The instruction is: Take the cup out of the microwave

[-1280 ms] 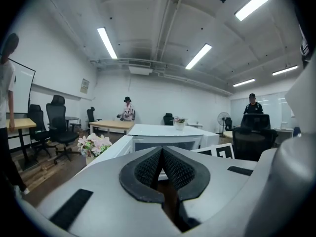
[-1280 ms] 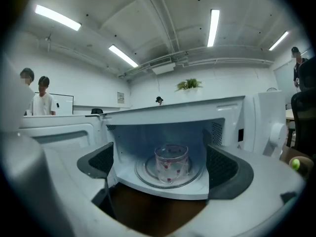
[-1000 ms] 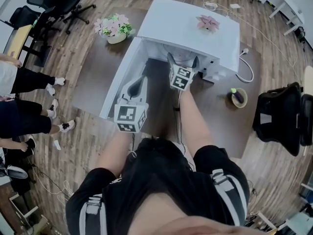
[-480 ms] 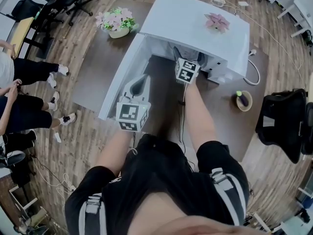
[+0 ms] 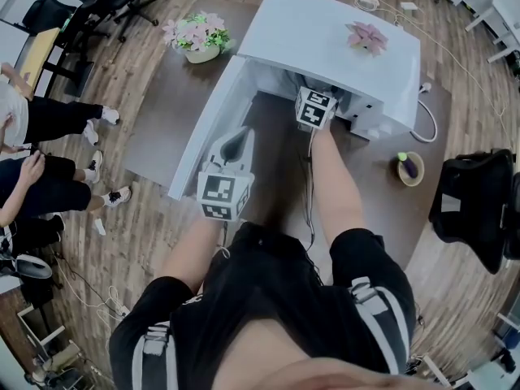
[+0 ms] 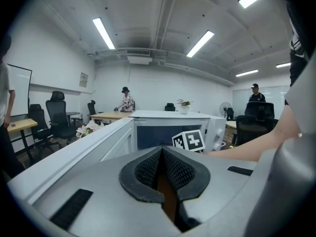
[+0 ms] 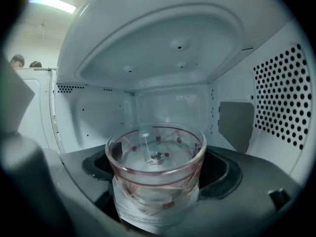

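The task looks about half done. The microwave (image 5: 329, 35) stands with its door (image 5: 199, 149) swung open to the left, and the right gripper (image 7: 158, 176) is reached into the cavity with its jaws closed on the cup (image 7: 156, 157), one dark pad at each side of the glass. The cup is held but not out: it is inside the cavity, near the front. What is left is to draw it out and set it down (probably on the dark table (image 5: 370, 197)).

The left gripper (image 6: 160, 168) hangs near the door with its jaws pressed together on nothing.

The cup is round, clear glass, a little wider at the rim, with red dots and thin red lines. The cavity is smooth white, and its right wall is pierced with rows of small holes.
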The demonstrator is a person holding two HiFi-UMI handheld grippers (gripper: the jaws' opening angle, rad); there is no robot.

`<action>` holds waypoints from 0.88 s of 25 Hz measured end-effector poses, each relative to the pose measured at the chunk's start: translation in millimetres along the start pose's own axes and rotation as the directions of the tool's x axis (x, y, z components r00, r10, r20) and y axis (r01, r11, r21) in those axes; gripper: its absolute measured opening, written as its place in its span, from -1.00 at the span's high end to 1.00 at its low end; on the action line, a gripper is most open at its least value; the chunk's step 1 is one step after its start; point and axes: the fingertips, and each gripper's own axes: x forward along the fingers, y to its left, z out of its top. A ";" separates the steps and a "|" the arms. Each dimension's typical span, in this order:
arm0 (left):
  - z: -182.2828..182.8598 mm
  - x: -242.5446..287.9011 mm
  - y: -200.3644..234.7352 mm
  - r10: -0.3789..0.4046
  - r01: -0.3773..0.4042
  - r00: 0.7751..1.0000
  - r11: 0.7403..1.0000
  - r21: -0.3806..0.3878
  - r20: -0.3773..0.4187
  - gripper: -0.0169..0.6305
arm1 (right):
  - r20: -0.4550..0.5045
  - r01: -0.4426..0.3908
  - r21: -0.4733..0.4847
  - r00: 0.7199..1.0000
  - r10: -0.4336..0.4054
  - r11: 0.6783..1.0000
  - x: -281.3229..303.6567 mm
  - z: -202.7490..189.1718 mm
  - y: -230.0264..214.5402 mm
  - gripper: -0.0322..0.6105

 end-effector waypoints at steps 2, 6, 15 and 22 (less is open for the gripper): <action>0.8 -1.2 0.1 -0.002 0.002 1.000 1.000 0.001 0.002 0.94 | 0.006 -0.002 -0.006 1.000 0.002 1.000 -1.5 1.8 0.4 -0.60; 3.6 -4.7 0.3 -0.005 0.005 1.000 1.000 -0.002 0.006 0.94 | -0.008 -0.009 -0.014 1.000 0.009 1.000 -12.1 0.2 2.6 -0.59; 15.0 -16.7 -8.6 -0.050 0.051 0.998 0.999 -0.009 0.041 0.94 | -0.018 -0.032 0.002 0.999 0.032 0.999 -77.8 -4.8 14.9 -0.59; 25.1 -39.7 -18.7 -0.097 0.099 0.992 0.995 -0.014 0.077 0.94 | 0.043 -0.056 0.035 0.998 0.055 0.998 -157.2 17.4 33.5 -0.59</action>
